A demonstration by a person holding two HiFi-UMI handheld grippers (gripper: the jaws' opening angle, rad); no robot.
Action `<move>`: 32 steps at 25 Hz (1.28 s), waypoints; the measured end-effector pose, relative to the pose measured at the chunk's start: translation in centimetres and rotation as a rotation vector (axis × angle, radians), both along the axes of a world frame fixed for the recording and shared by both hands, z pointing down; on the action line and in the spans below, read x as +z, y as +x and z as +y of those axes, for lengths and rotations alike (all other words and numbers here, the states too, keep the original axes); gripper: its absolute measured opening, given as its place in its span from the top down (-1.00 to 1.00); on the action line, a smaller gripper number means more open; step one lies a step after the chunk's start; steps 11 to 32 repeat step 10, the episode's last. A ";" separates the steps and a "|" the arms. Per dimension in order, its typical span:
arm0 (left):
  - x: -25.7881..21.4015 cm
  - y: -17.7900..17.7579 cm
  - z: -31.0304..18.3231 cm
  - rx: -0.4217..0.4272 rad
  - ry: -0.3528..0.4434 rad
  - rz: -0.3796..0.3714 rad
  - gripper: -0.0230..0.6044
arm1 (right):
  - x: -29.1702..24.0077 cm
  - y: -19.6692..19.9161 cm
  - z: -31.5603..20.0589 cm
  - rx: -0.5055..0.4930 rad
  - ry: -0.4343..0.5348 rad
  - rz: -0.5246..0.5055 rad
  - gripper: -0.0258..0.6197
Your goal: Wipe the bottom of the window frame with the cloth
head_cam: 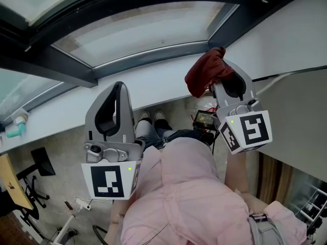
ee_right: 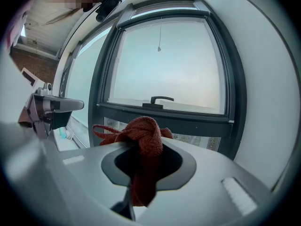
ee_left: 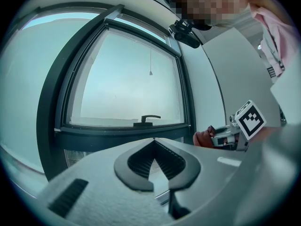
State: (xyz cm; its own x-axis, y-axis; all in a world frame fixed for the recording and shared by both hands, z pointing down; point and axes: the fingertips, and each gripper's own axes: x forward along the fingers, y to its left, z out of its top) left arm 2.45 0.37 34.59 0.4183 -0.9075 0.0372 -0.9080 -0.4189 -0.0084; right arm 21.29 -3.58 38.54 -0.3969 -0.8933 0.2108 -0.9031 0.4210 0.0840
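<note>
Approaching stage: cloth (ee_right: pixel 143 140) clamped in right hand-held gripper (ee_right: pixel 141 150), raised near bottom rail of window frame (ee_right: pixel 188 119), probably not touching it (steep head view, hard to judge). Left hand-held gripper (ee_left: pixel 154 142) closed on nothing. Next: press wad onto rail, sweep along. Cloth bunched; long axis along jaws, wad toward glass, tail trailing back.

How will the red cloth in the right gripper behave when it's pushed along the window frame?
Probably floppy: the cloth bunches and droops around the right gripper jaws, so it should mould to the window frame. Its knitted weave looks grippy rather than slippery, likely dragging a little. It seems light, and a loose strand could snag.
</note>
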 end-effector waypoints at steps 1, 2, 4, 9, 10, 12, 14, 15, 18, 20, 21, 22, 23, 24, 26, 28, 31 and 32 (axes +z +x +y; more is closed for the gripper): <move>0.0 0.0 0.0 -0.001 0.002 0.000 0.94 | 0.0 0.0 0.0 -0.002 0.001 0.001 0.72; -0.1 0.0 0.1 -0.002 0.003 0.000 0.94 | -0.1 0.0 0.0 -0.004 0.003 0.002 0.72; -0.1 0.0 0.1 -0.005 0.003 0.001 0.94 | -0.1 -0.2 0.0 -0.011 0.005 0.003 0.72; -0.4 0.0 0.1 -0.002 0.006 0.009 0.94 | -0.3 0.1 -0.3 -0.011 0.007 0.012 0.72; -0.5 0.1 0.0 -0.002 0.007 0.009 0.94 | -0.4 0.2 -0.4 -0.008 0.009 0.014 0.72; -0.5 0.1 0.0 -0.002 0.007 0.009 0.94 | -0.4 0.2 -0.4 -0.008 0.009 0.014 0.72; -0.5 0.1 0.0 -0.002 0.007 0.009 0.94 | -0.4 0.2 -0.4 -0.008 0.009 0.014 0.72; -0.5 0.1 0.0 -0.002 0.007 0.009 0.94 | -0.4 0.2 -0.4 -0.008 0.009 0.014 0.72; -0.5 0.1 0.0 -0.002 0.007 0.009 0.94 | -0.4 0.2 -0.4 -0.008 0.009 0.014 0.72; -0.5 0.1 0.0 -0.002 0.007 0.009 0.94 | -0.4 0.2 -0.4 -0.008 0.009 0.014 0.72; -0.5 0.1 0.0 -0.002 0.007 0.009 0.94 | -0.4 0.2 -0.4 -0.008 0.009 0.014 0.72; -0.5 0.1 0.0 -0.002 0.007 0.009 0.94 | -0.4 0.2 -0.4 -0.008 0.009 0.014 0.72; -0.5 0.1 0.0 -0.002 0.007 0.009 0.94 | -0.4 0.2 -0.4 -0.008 0.009 0.014 0.72; -0.5 0.1 0.0 -0.002 0.007 0.009 0.94 | -0.4 0.2 -0.4 -0.008 0.009 0.014 0.72; -0.5 0.1 0.0 -0.002 0.007 0.009 0.94 | -0.4 0.2 -0.4 -0.008 0.009 0.014 0.72; -0.5 0.1 0.0 -0.002 0.007 0.009 0.94 | -0.4 0.2 -0.4 -0.008 0.009 0.014 0.72; -0.5 0.1 0.0 -0.002 0.007 0.009 0.94 | -0.4 0.2 -0.4 -0.008 0.009 0.014 0.72; -0.5 0.1 0.0 -0.002 0.007 0.009 0.94 | -0.4 0.2 -0.4 -0.008 0.009 0.014 0.72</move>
